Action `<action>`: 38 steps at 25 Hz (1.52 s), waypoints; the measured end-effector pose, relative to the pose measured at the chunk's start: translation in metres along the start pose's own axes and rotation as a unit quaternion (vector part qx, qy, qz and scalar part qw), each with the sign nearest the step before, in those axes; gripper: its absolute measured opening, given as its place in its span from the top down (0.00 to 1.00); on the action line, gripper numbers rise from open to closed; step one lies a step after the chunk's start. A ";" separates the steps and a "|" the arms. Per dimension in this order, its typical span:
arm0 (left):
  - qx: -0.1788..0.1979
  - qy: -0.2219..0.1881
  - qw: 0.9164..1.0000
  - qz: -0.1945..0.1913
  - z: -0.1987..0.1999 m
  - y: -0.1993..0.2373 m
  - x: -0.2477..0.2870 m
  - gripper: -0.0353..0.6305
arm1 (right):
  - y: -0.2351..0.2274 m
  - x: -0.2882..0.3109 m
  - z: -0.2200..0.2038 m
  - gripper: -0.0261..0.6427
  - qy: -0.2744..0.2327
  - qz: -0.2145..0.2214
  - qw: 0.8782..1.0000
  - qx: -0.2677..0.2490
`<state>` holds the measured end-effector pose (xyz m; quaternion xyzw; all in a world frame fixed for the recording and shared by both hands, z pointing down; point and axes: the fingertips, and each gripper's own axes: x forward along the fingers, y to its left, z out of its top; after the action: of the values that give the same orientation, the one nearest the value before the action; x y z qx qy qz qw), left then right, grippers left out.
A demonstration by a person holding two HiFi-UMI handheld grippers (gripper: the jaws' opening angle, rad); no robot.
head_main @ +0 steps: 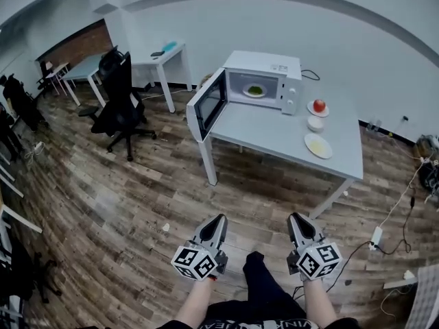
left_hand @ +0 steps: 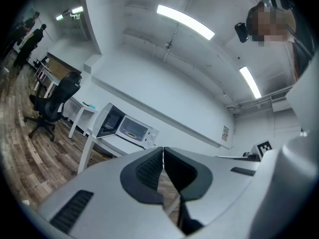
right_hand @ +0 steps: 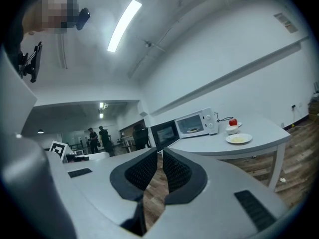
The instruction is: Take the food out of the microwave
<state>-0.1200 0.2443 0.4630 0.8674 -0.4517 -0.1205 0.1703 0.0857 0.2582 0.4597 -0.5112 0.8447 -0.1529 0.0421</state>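
The left tool and the right tool hang over the floor, well apart from the table. Each has its jaws together, with nothing between them. The food sits inside the microwave, whose door stands open.

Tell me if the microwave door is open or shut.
Open: the door swings out leftward, baring the food inside the microwave.
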 end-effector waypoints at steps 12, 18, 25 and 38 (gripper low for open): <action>0.015 0.008 1.000 -0.010 0.031 0.063 0.147 0.93 | -0.087 0.134 0.037 0.89 -0.008 0.003 1.000 0.026; 0.021 0.011 1.000 -0.017 0.040 0.088 0.215 0.93 | -0.126 0.190 0.043 0.89 -0.001 0.009 0.999 0.040; 0.021 0.012 1.000 -0.020 0.044 0.110 0.274 0.93 | -0.162 0.237 0.050 0.89 0.005 0.009 0.999 0.045; 0.013 0.050 0.998 -0.033 0.021 0.130 0.342 0.93 | -0.182 0.292 0.035 0.89 0.043 0.033 0.997 0.056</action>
<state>-0.0316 -0.1112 0.4771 0.8889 -0.4151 -0.0766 0.1779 0.1105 -0.0838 0.5064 -0.4729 0.8523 -0.2200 0.0397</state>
